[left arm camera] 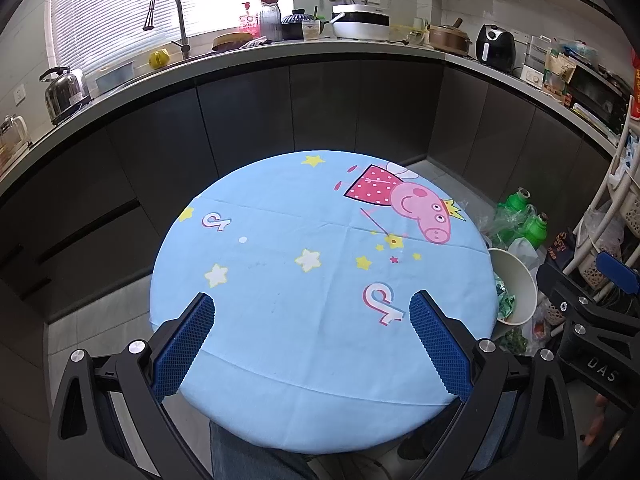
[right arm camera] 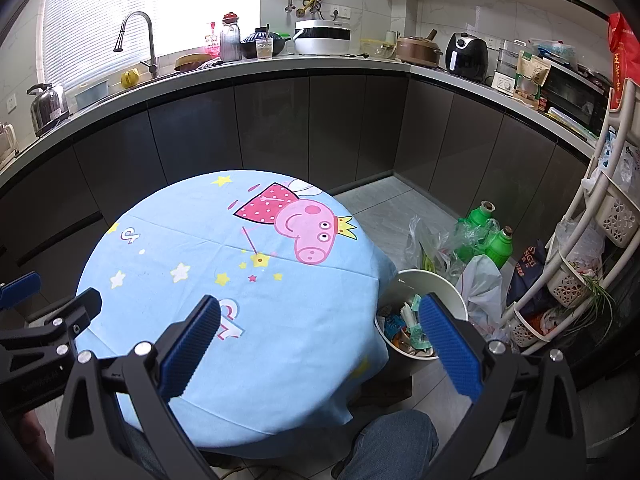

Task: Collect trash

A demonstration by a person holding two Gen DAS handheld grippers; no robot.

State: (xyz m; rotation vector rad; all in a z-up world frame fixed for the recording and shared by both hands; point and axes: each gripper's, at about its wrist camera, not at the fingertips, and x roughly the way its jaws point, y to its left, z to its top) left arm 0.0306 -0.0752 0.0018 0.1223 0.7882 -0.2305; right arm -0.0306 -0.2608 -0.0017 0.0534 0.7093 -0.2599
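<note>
Both tools, left tool (left arm camera: 311,312) and right tool (right arm camera: 320,314), gape over the table (left arm camera: 280,360); bin (right arm camera: 456,300) beside its right edge.

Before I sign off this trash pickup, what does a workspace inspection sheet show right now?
Surface: round table under a blue cartoon cloth, nothing on it.
Job's things: white bin on the floor right of the table, wrappers inside.
Clutter: green bottles and plastic bags behind the bin.
Grippers: left tool and right tool both open, empty.
Cables: nothing seen.
Surroundings: kitchen counter with appliances; white rack at right.
</note>
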